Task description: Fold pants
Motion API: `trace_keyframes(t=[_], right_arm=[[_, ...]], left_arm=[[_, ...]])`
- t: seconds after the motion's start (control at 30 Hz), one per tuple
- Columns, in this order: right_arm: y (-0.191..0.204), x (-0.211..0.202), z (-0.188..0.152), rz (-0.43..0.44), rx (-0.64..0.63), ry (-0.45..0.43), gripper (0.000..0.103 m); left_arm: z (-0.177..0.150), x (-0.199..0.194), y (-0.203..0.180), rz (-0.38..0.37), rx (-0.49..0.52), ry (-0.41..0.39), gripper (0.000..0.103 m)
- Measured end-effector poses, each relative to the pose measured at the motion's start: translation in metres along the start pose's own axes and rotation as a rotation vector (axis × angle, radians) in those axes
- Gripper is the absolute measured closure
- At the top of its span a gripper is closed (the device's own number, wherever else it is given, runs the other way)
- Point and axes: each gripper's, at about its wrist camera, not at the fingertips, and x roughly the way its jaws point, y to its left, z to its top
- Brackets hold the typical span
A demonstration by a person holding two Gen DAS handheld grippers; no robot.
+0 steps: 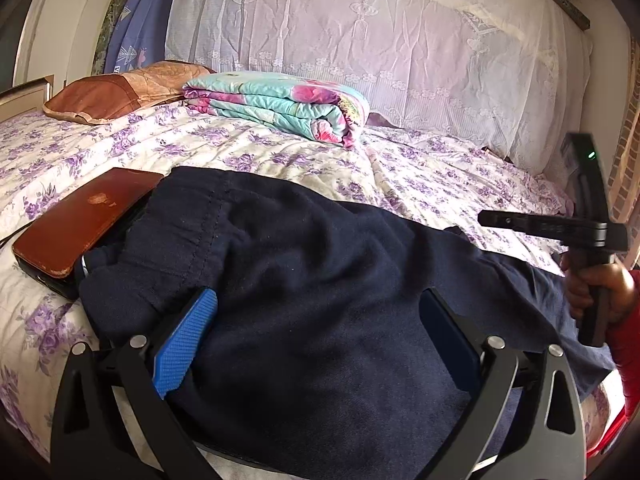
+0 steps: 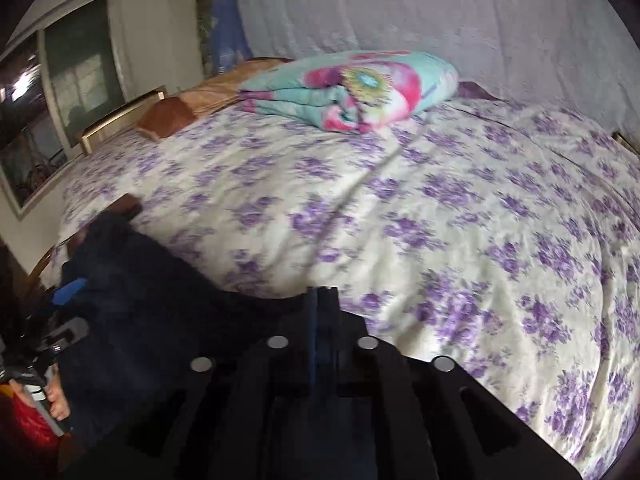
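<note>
Lying bunched on the bed (image 1: pixel 280 148), navy pants (image 1: pixel 320 272) remain unfolded between the spread left tool (image 1: pixel 316 336); right tool (image 2: pixel 322 300) appears pinched together beside their edge.

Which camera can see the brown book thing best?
The left wrist view: the brown case lies sharp and whole beside the dark pants. The right wrist view shows only a blurred brown corner behind the pants.

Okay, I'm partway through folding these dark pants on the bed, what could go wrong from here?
1. The navy fleece pants overlap the brown leather-covered case; pulling the fabric may drag it toward the bed's edge.
2. The left gripper stands open over the cloth, so that end is loose and could slide.
3. The right gripper looks nearly closed at the fabric's edge; whether it holds cloth is unclear, so a pull may lose it.
</note>
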Motion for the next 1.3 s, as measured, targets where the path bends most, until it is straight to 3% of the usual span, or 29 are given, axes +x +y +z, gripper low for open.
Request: trace_keyframes(t=[0.03, 0.2, 0.37, 0.4, 0.47, 0.5, 0.6, 0.7, 0.77, 0.83, 1.0, 1.1, 1.17, 1.23, 1.27, 1.3], right_arm=[[0.008, 0.006, 0.004, -0.002, -0.020, 0.014, 0.066], [-0.002, 0.020, 0.017, -0.100, 0.010, 0.016, 0.068], [-0.016, 0.041, 0.000, -0.068, 0.000, 0.132, 0.066], [-0.012, 0.043, -0.002, -0.068, -0.024, 0.126, 0.069], [0.002, 0.040, -0.003, -0.104, -0.076, 0.086, 0.091], [0.007, 0.036, 0.000, -0.112, -0.091, 0.053, 0.097], [0.000, 0.018, 0.017, -0.117, -0.049, -0.042, 0.098], [-0.029, 0.032, 0.023, -0.047, 0.077, 0.008, 0.098], [-0.027, 0.054, 0.011, -0.064, 0.056, 0.061, 0.098], [-0.029, 0.070, 0.002, -0.058, 0.067, 0.100, 0.098], [-0.031, 0.070, 0.006, -0.063, 0.091, 0.111, 0.096], [-0.030, 0.070, 0.007, -0.075, 0.094, 0.112, 0.095], [-0.035, 0.071, 0.006, -0.066, 0.115, 0.116, 0.093], [-0.044, 0.071, 0.005, -0.051, 0.158, 0.113, 0.088], [-0.048, 0.071, 0.004, -0.039, 0.177, 0.111, 0.086], [-0.052, 0.070, 0.003, -0.027, 0.194, 0.107, 0.086]], left_arm=[[0.000, 0.001, -0.002, 0.012, 0.005, 0.003, 0.005], [-0.001, 0.001, -0.003, 0.026, 0.018, 0.009, 0.005], [0.002, -0.003, -0.002, 0.019, 0.003, 0.011, 0.005], [0.005, -0.007, 0.000, 0.003, -0.016, 0.006, 0.005], [0.015, -0.017, 0.009, -0.047, -0.081, -0.027, 0.005], [0.022, -0.022, 0.016, -0.055, -0.115, -0.043, 0.005], [0.033, -0.008, 0.036, -0.041, -0.156, 0.006, 0.005], [0.027, 0.004, 0.027, 0.028, -0.028, 0.022, 0.005], [0.021, 0.007, 0.007, 0.127, 0.079, 0.039, 0.005], [0.018, 0.006, 0.001, 0.165, 0.121, 0.038, 0.005], [0.038, -0.021, 0.029, 0.072, -0.080, -0.018, 0.005], [0.056, -0.016, 0.036, 0.052, -0.119, -0.006, 0.005], [0.059, 0.012, 0.037, 0.131, -0.065, 0.093, 0.005], [0.052, 0.048, 0.052, 0.333, -0.025, 0.193, 0.004], [0.053, 0.048, 0.062, 0.286, -0.083, 0.212, 0.004], [0.058, 0.039, 0.067, 0.257, -0.126, 0.182, 0.004]])
